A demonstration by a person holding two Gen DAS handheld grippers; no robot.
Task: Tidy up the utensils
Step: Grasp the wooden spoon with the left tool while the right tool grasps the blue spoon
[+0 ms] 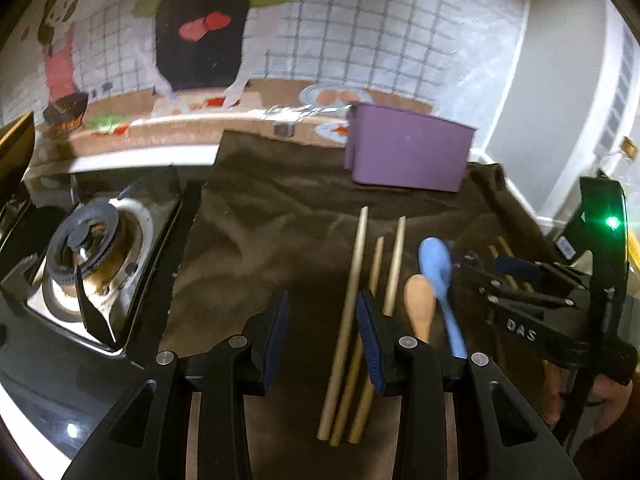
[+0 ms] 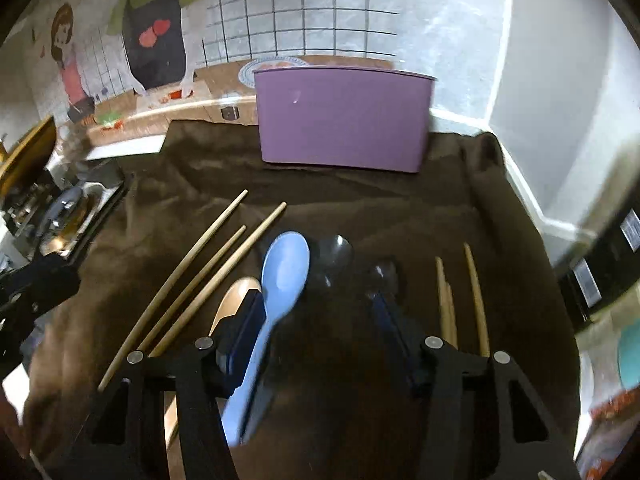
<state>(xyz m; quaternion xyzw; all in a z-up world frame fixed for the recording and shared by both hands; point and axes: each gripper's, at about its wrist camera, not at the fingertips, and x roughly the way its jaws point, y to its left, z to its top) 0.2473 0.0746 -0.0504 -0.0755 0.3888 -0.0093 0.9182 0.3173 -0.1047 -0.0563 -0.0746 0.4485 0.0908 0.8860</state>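
Utensils lie on a brown cloth (image 1: 280, 208). Three long wooden chopsticks (image 1: 352, 300) lie side by side; they also show in the right wrist view (image 2: 188, 284). A blue spoon (image 2: 280, 276) and a tan wooden spoon (image 2: 232, 300) lie beside them, then two dark spoons (image 2: 340, 252) and more chopsticks (image 2: 460, 300). A purple holder (image 2: 344, 116) stands at the back. My left gripper (image 1: 324, 320) is open over the three chopsticks. My right gripper (image 2: 316, 316) is open, low over the blue spoon, whose handle lies beside the left finger (image 2: 240, 328).
A gas stove burner (image 1: 88, 248) sits left of the cloth. A wall with a cartoon kitchen picture (image 1: 200, 40) runs behind. The white counter edge (image 2: 528, 200) bounds the cloth on the right. The right gripper shows in the left wrist view (image 1: 520, 280).
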